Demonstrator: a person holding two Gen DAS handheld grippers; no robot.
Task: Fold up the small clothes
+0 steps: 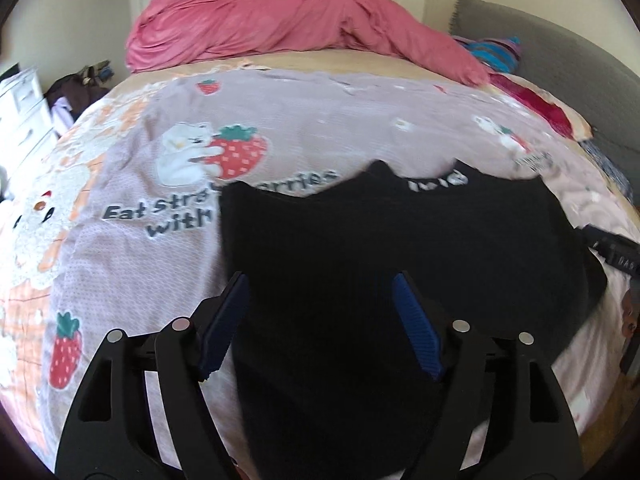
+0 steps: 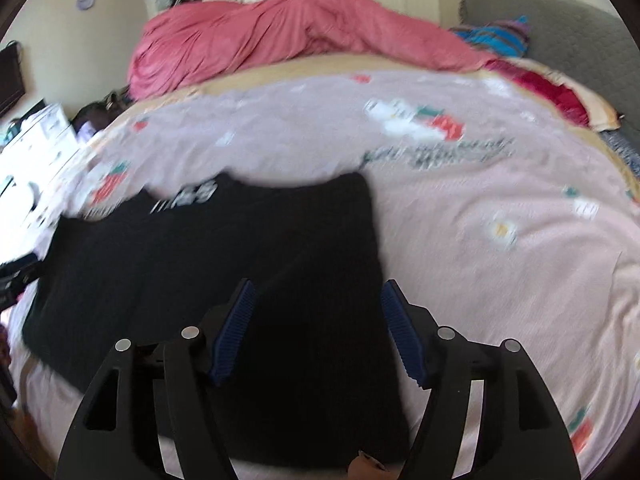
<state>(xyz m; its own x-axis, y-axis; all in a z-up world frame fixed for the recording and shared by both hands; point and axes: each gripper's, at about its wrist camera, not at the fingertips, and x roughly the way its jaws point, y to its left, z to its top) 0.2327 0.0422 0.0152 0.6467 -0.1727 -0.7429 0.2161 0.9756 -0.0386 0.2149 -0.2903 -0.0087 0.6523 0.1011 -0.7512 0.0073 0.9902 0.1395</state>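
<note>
Black garment (image 1: 400, 248) lies spread flat on the bed (image 1: 320, 120), on the printed sheet (image 1: 132, 248) with strawberry and cat motifs, close to the bed's near edge. White lettering (image 1: 438, 181) shows at the garment's far edge. In the left wrist view the garment's left edge runs down just inside the left finger; in the right wrist view its right edge (image 2: 374, 240) runs down just inside the right finger.

Left gripper (image 1: 320, 286): jaws stand apart, blue ribbed pads (image 1: 416, 332) clear of the fabric, nothing clamped. It hangs over the garment's left portion, with black fabric visible in the gap between the 2 fingers.

Right gripper (image 2: 318, 294): jaws likewise spread, blue pads (image 2: 234, 332) not pressing on anything. It hangs over the garment's right portion. Right wrist view is motion-blurred, so fine detail of the sheet print is unreadable there.

A part of the other gripper (image 1: 612, 250) shows at the right edge of the left wrist view, beside the garment.

Far side of the bed: bunched pink duvet (image 1: 280, 20). Far right corner: striped blue item (image 1: 494, 54) and a red cloth (image 1: 540, 104) against the grey headboard (image 1: 560, 60). White drawers (image 1: 24, 116) stand off the bed's left edge.
</note>
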